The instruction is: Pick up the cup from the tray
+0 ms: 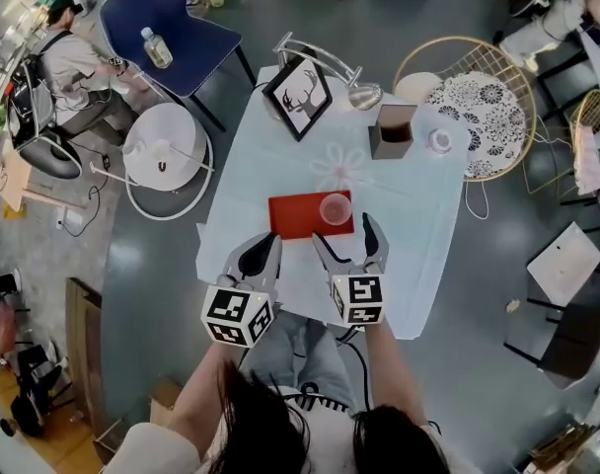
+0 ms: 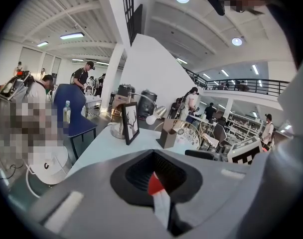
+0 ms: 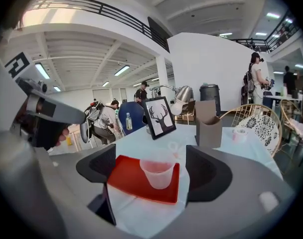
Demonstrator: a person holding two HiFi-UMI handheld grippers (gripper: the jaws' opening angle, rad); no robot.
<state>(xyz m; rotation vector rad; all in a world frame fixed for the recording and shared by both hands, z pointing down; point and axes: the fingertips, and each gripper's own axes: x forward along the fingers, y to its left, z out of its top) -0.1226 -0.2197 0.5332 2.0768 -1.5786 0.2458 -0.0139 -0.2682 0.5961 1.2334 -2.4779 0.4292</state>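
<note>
— Where is the cup (image 1: 336, 208)?
— Upright on the right end of the red tray (image 1: 292, 217), on the pale-clothed table (image 1: 418, 235). The right gripper (image 1: 345, 235) points at it from the near side, fingers spread wide with nothing in them. Its own view frames the cup between them, short of touching, with only bare tray between.
— And the left gripper (image 1: 267, 248)?
— Its fingers are pressed together and hold nothing, at the tray's near left edge. Its view shows just a red sliver through the gap, never the cup.
— What stands around?
— Farther back are a framed deer print (image 1: 297, 97), a desk lamp (image 1: 364, 95) and a brown box (image 1: 391, 131), all well apart from the tray. A wicker chair (image 1: 415, 59) sits far right, and a blue chair (image 1: 196, 38) far left carries a bottle (image 1: 157, 47).
— Any markings?
— Black-and-white square markers on each gripper's cube — the head view shows them best.
</note>
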